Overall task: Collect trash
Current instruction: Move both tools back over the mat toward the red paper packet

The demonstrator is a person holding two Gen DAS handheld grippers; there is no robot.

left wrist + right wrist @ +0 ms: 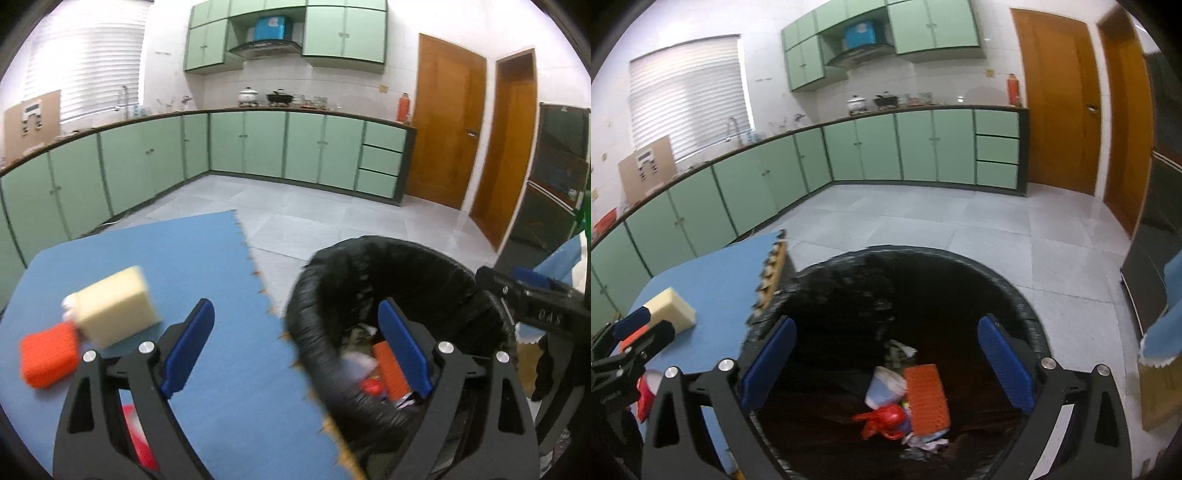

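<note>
Both grippers, left and right, have jaws apart and empty over the black-lined bin, so the yellow sponge and orange block beyond the left jaws could get knocked off the blue mat by a hasty reach.

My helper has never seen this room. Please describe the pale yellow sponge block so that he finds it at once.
Look at the blue foam mat left of the black-lined trash bin. The sponge block lies on its left part. It is cream-coloured and bigger than the orange block beside it.
</note>
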